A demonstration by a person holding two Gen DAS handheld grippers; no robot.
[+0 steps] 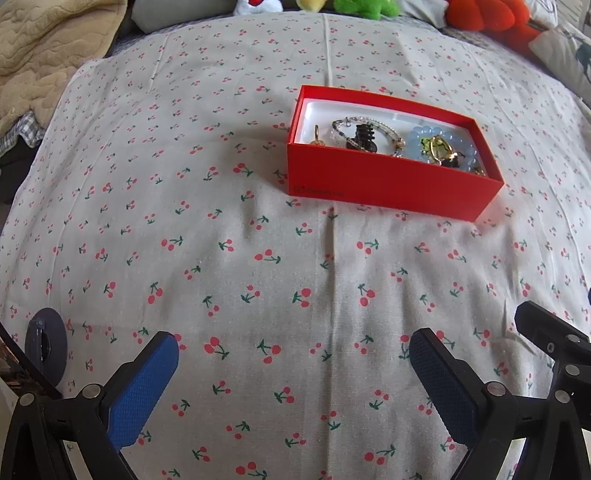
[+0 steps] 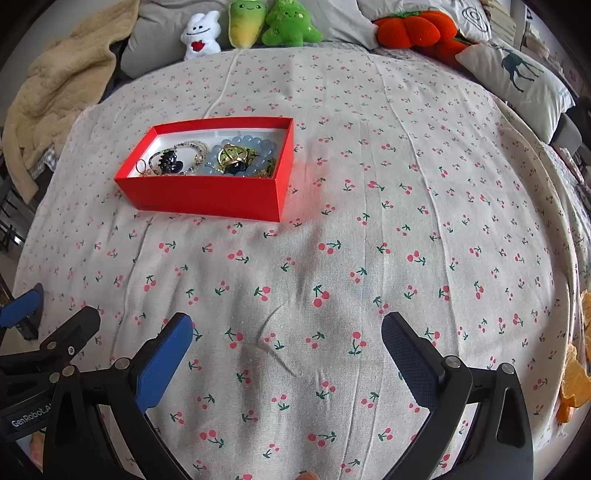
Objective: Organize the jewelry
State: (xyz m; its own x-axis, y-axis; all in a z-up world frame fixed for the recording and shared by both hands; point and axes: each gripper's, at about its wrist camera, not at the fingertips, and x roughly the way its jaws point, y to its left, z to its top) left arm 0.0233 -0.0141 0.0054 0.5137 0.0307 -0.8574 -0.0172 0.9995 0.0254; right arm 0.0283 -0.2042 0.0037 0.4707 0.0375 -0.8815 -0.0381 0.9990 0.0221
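The jewelry [image 2: 221,157] lies in a box [image 2: 207,199] on the bedsheet [image 2: 369,258], plush toys [image 2: 255,26] behind.

A cherry-print sheet [image 2: 369,221] covers the bed, with plush toys [image 2: 273,26], a deer pillow [image 2: 517,81] and a beige blanket [image 2: 55,85] along its far edge.

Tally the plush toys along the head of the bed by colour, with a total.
White plush: 1
Green plush: 2
Orange plush: 1
Total: 4
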